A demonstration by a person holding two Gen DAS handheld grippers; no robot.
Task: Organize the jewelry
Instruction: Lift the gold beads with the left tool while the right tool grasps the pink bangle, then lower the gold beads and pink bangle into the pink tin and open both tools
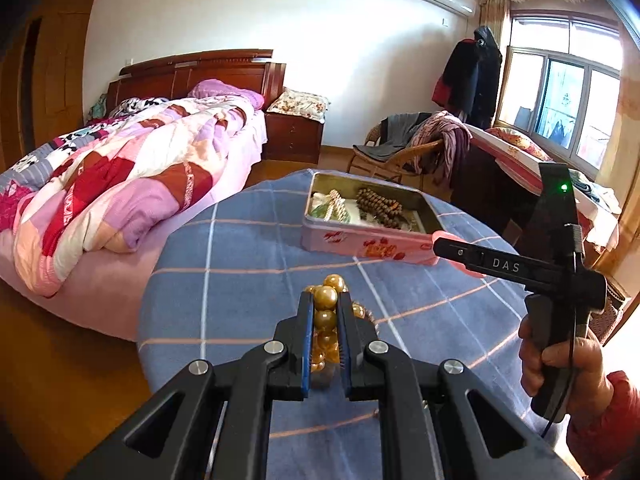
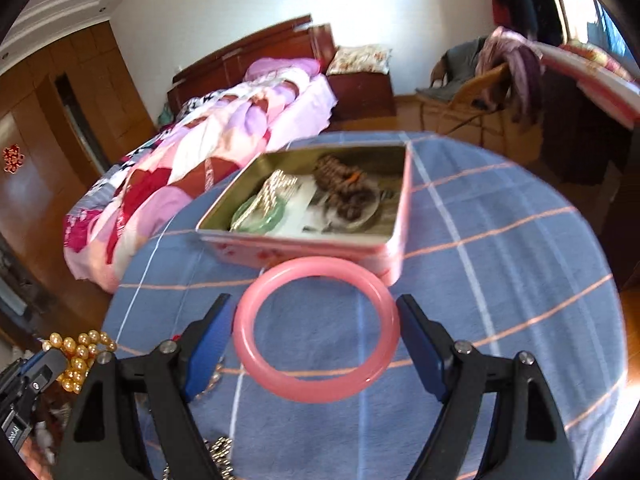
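My left gripper (image 1: 325, 300) is shut on a gold pearl necklace (image 1: 325, 296), held above the blue checked cloth. The necklace also shows at the left edge of the right wrist view (image 2: 78, 350). My right gripper (image 2: 316, 312) has its jaws wide apart around a pink bangle (image 2: 316, 328); the fingers (image 2: 210, 336) stand beside it and I cannot tell if they touch it. From the left wrist view the right gripper (image 1: 444, 246) sits by the front right corner of the open pink tin (image 1: 360, 242). The tin (image 2: 304, 246) holds brown beads (image 2: 340, 188), a green bangle (image 2: 260, 216) and a gold chain (image 2: 274, 190).
The round table (image 1: 224, 264) has a blue checked cloth. A silver chain (image 2: 218, 456) lies on it near the right gripper. A bed (image 1: 120, 184) stands to the left, a wicker chair (image 1: 400, 152) with clothes behind the table.
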